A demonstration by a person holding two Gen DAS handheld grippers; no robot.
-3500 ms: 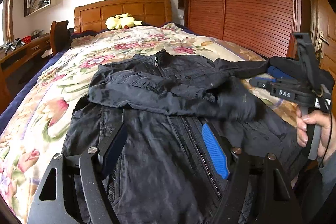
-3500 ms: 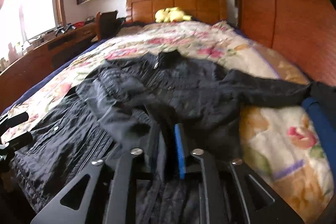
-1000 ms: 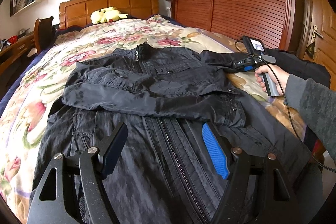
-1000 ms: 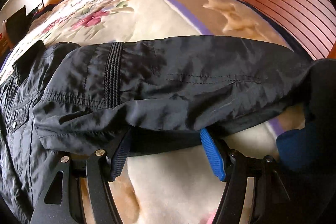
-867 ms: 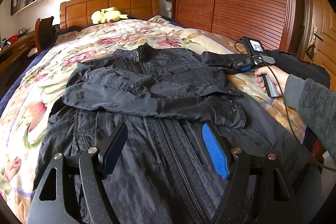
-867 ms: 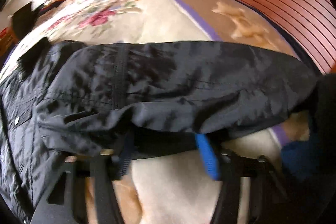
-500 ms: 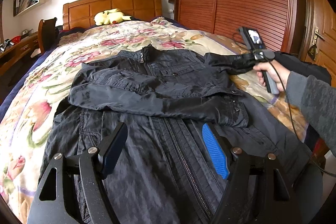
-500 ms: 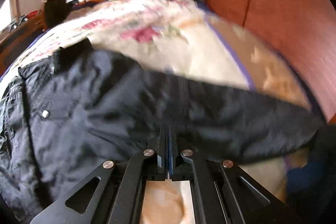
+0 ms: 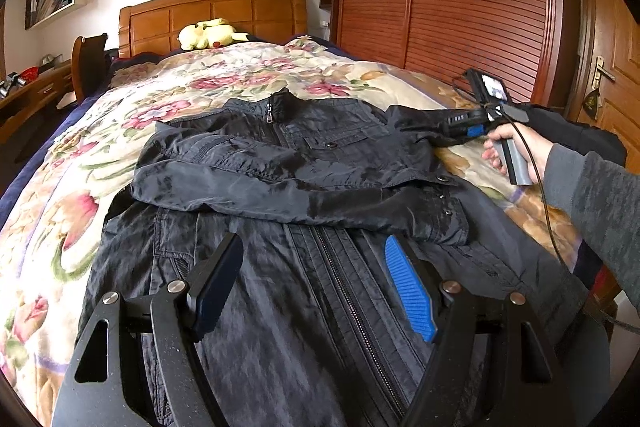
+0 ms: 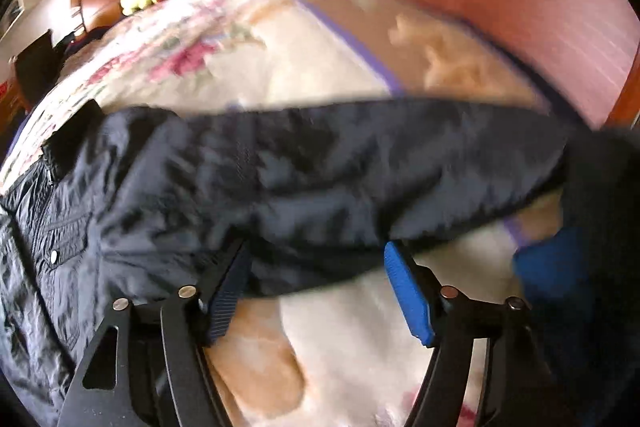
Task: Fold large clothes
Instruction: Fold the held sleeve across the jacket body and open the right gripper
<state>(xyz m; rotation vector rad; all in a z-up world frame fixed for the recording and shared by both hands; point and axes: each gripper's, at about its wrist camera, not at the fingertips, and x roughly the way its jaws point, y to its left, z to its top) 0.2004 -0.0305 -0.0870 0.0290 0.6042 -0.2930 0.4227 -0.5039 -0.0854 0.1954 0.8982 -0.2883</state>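
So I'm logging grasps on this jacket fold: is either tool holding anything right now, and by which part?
Nothing is held. The left tool hangs open over the jacket. The right tool is opening at the outstretched sleeve, pads not pressing it.

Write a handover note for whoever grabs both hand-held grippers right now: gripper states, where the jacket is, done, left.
Left hand-held gripper: open, holding nothing, over the lower front of the black zip-up nylon jacket.
Right hand-held gripper: jaws opening, at the near edge of the outstretched sleeve; nothing clamped.
Jacket: lies flat, front up, on the floral quilted bedspread.
Done: one sleeve folded across the chest.
Left: fold in the outstretched sleeve, then likely fold the body.
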